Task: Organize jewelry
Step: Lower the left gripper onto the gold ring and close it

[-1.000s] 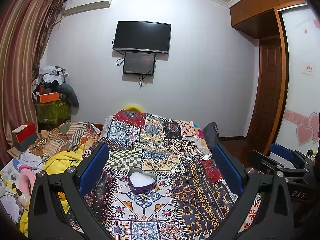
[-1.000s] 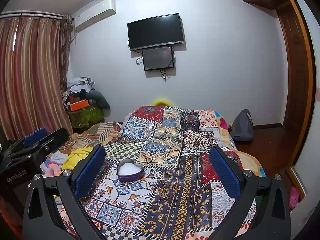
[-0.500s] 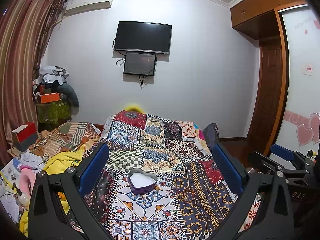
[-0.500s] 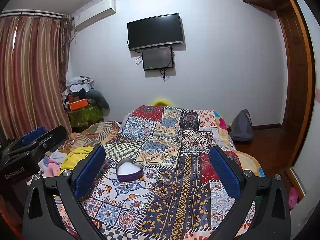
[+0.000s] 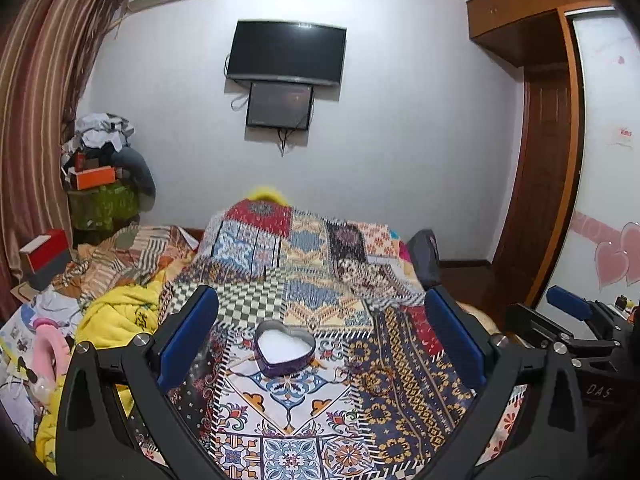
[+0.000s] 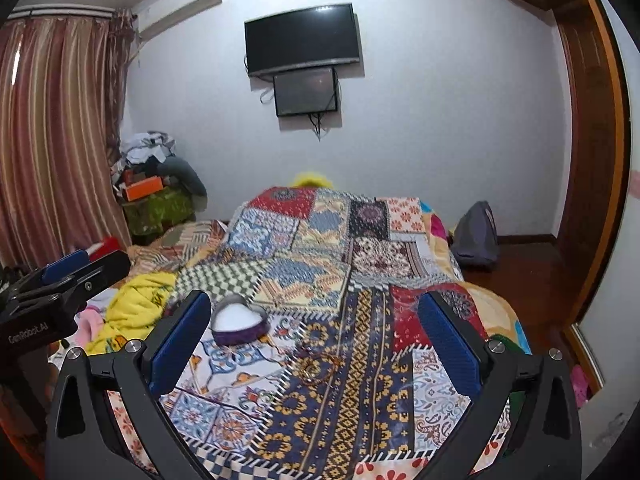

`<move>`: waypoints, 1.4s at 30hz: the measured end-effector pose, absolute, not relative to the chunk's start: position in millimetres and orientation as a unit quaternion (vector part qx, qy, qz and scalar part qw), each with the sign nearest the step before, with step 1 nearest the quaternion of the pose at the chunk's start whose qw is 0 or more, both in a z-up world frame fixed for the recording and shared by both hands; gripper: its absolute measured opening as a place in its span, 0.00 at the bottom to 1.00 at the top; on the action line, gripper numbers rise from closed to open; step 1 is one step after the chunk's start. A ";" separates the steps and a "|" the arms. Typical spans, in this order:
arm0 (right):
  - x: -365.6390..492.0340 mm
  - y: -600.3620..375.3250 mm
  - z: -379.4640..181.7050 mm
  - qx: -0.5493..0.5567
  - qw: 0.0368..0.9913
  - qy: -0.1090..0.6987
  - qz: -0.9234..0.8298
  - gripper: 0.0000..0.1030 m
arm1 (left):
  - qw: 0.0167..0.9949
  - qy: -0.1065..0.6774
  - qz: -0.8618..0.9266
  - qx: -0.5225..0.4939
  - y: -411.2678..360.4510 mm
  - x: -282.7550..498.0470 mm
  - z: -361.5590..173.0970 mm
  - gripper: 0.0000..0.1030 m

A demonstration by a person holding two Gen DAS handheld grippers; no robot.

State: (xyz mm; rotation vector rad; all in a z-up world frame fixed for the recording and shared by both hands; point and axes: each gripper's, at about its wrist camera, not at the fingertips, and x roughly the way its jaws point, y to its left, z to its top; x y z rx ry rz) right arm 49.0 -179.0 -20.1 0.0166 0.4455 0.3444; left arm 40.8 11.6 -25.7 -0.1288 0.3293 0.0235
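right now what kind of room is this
Almost certainly a home bedroom: a bed under a patchwork quilt, a wall-mounted TV, striped curtains and a built-in wardrobe. A heart-shaped box sits on the quilt between the open left gripper.

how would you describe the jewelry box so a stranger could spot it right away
Start at the patchwork quilt covering the bed. On its near end, just past the checkered patch, sits the heart-shaped box. Its purple wall and plain white inside stand out from the busy patterns around it.
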 end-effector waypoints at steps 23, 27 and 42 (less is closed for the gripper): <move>113.7 -200.3 -139.3 -0.025 0.883 0.424 0.201 0.68 | 0.890 0.448 -0.024 -0.085 22.2 139.5 -187.9 0.79; 118.7 -199.2 -151.0 -0.018 0.869 0.443 0.217 0.57 | 0.876 0.472 -0.055 -0.086 10.0 148.2 -201.7 0.64; 132.4 -196.0 -164.7 -0.015 0.851 0.466 0.241 0.55 | 0.859 0.498 -0.118 -0.021 -41.1 169.4 -230.5 0.29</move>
